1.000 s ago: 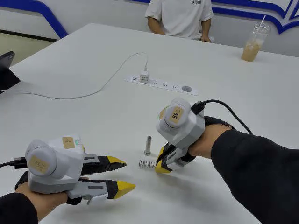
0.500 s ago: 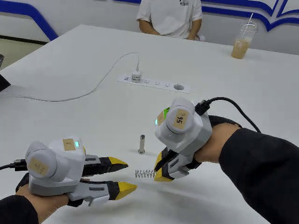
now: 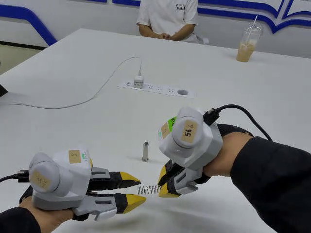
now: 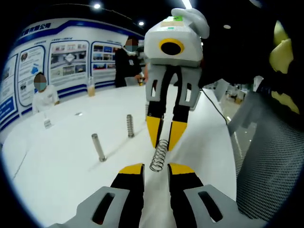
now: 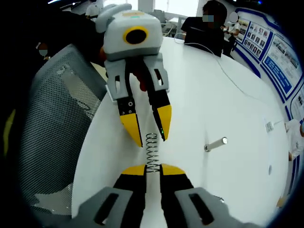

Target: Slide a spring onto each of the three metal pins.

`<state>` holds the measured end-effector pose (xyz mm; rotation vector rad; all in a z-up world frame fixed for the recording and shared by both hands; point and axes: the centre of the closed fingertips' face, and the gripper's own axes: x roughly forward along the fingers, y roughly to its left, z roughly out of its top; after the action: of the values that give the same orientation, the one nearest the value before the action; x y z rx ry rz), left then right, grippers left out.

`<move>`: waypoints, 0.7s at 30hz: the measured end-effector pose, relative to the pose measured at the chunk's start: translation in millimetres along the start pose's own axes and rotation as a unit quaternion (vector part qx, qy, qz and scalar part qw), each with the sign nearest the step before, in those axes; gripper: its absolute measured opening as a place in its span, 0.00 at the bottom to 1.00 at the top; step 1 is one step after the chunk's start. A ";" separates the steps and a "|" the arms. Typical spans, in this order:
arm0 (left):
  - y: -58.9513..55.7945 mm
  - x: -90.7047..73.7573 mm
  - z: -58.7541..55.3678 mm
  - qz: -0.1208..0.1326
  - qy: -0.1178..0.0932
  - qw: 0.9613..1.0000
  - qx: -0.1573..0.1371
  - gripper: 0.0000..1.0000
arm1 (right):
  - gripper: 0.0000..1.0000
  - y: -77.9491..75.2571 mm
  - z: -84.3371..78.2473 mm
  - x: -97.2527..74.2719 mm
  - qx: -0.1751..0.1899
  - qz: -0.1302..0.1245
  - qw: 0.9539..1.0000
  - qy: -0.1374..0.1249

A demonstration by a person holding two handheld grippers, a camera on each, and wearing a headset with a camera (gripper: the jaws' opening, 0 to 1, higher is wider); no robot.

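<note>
- Your right gripper [image 3: 164, 186] pinches one end of the spring [image 3: 147, 189], near the tabletop's [image 3: 97, 121] front edge.
- Your left gripper [image 3: 140, 190] has its jaws spread around the spring's free end.
- One pin [image 3: 145, 151] stands upright just behind the spring.

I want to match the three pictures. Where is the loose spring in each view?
Head view: the spring is low centre, just below the bare metal pin.
Left gripper view: the spring is at centre, right of the bare metal pin.
Right gripper view: the spring is at centre, left of the bare metal pin.
Shared landmark: that bare metal pin.
</note>
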<state>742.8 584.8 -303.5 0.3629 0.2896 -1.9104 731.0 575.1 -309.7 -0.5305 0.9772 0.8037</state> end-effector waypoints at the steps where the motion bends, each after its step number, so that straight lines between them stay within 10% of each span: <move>1: -1.1 0.3 0.3 -0.002 0.000 1.000 0.001 0.19 | 0.12 0.4 0.2 -0.2 -0.001 -0.001 1.000 -0.001; 21: -11.5 3.3 2.2 -0.025 0.001 1.000 0.015 0.11 | 0.12 7.2 -2.6 -1.3 -0.010 0.005 1.000 -0.012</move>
<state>730.7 585.2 -302.5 0.3792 0.2745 -1.9661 723.6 577.1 -310.2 -0.5334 0.9511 0.8274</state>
